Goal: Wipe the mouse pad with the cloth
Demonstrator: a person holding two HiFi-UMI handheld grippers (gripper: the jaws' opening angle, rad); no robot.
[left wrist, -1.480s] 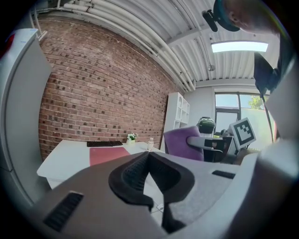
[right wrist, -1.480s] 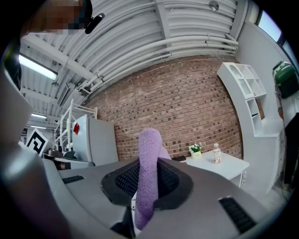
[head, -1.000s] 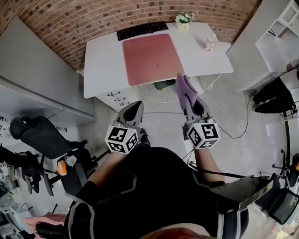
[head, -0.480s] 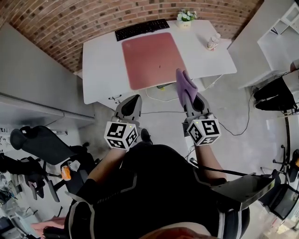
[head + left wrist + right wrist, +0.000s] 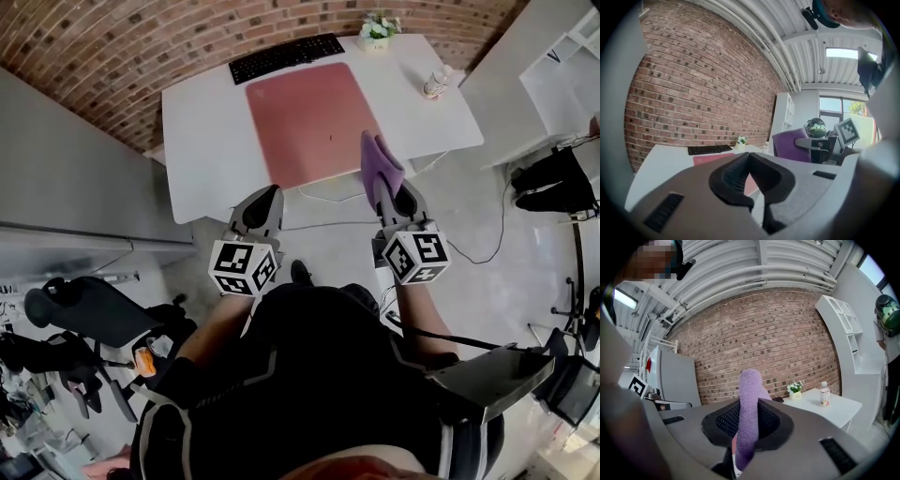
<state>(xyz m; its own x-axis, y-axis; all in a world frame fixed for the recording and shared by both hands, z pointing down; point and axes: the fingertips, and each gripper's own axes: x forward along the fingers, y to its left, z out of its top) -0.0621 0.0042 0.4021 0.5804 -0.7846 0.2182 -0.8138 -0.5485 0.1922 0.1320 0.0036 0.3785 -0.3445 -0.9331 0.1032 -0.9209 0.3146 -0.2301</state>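
Observation:
A pink mouse pad lies flat on the white desk, in front of a black keyboard. My right gripper is shut on a purple cloth, which sticks up from the jaws at the desk's near edge, right of the pad's near corner. My left gripper is shut with nothing in it, just short of the desk's near edge. In the left gripper view the pad shows beyond the jaws, and the right gripper with the cloth shows at the right.
A small flower pot and a bottle stand at the desk's back and right. A black office chair sits at left on the floor. White shelving and a cable lie at right. A brick wall runs behind the desk.
The head view has shifted so the desk sits a little nearer and lower in frame. Both grippers have edged towards the desk's near edge, the cloth still held in the right one.

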